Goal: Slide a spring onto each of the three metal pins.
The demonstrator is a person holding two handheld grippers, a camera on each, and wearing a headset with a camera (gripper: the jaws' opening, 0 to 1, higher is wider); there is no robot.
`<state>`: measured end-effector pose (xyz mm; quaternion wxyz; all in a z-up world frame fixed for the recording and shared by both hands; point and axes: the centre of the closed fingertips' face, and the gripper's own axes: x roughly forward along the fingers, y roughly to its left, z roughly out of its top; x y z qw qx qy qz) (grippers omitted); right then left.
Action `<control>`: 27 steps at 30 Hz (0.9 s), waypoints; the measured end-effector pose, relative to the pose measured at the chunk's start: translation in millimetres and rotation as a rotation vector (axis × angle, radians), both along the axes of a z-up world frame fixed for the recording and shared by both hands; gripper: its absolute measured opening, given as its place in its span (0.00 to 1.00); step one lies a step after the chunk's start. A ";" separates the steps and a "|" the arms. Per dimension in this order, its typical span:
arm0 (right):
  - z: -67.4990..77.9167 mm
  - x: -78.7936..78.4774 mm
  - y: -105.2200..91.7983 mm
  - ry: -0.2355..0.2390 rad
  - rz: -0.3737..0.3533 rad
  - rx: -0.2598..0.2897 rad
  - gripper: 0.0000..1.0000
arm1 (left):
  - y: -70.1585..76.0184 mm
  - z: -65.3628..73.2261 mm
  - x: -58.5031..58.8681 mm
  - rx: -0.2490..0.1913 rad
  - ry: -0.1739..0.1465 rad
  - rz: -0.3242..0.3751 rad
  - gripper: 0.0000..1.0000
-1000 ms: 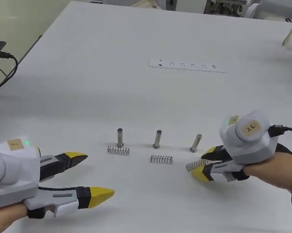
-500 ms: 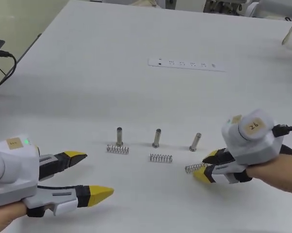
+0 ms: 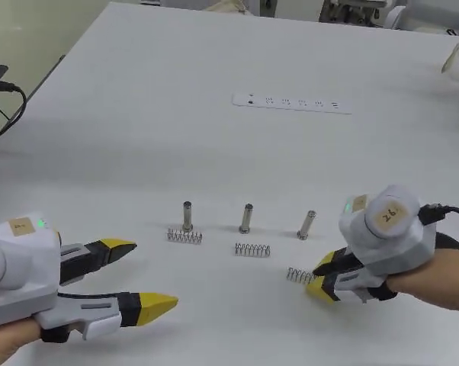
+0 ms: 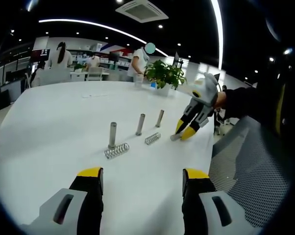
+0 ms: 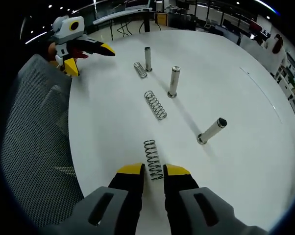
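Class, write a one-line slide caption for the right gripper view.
Right gripper holds a spring by its end, short of the nearest bare pin.

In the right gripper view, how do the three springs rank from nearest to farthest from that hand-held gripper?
1. The near spring, its end held at the tips of the right hand-held gripper.
2. The middle spring, beside the middle pin.
3. The far spring, by the farthest pin.

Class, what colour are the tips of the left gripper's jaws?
Yellow; the head view shows the left gripper best.
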<state>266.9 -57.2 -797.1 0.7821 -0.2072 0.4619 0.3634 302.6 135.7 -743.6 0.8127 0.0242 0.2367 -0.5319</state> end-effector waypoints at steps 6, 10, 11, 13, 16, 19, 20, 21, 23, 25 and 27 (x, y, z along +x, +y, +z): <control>-2.3 -0.5 -0.2 -0.014 0.072 -0.070 0.12 | -0.1 5.4 -2.3 0.014 -0.016 -0.022 0.61; -2.7 -3.4 3.0 -0.020 0.114 -0.091 0.09 | -2.7 13.5 -2.7 0.015 -0.032 -0.047 0.61; -3.0 -4.9 4.3 -0.018 0.129 -0.096 0.09 | -4.1 15.5 -3.7 0.017 -0.034 -0.059 0.61; -2.8 -5.0 4.7 -0.022 0.143 -0.105 0.08 | -6.2 17.4 -6.4 0.021 -0.040 -0.078 0.60; -2.4 -4.6 4.6 -0.022 0.156 -0.117 0.08 | -10.6 18.4 -14.6 0.040 -0.048 -0.131 0.58; -2.5 -3.9 4.9 -0.010 0.180 -0.140 0.08 | -14.4 15.6 -23.9 0.090 -0.076 -0.202 0.58; -2.3 -3.6 5.4 -0.009 0.185 -0.140 0.08 | -15.6 15.1 -25.9 0.099 -0.080 -0.215 0.58; -1.4 -3.2 6.3 -0.009 0.187 -0.141 0.08 | -16.9 14.5 -28.1 0.108 -0.086 -0.230 0.58; 3.5 -2.3 11.1 -0.009 0.192 -0.124 0.08 | -20.6 17.0 -31.2 0.098 -0.081 -0.245 0.57; 9.2 -1.3 16.2 -0.011 0.195 -0.110 0.08 | -23.2 19.2 -32.8 0.092 -0.087 -0.260 0.57; 14.4 -0.7 21.9 -0.010 0.205 -0.098 0.08 | -25.0 19.7 -33.4 0.096 -0.092 -0.272 0.56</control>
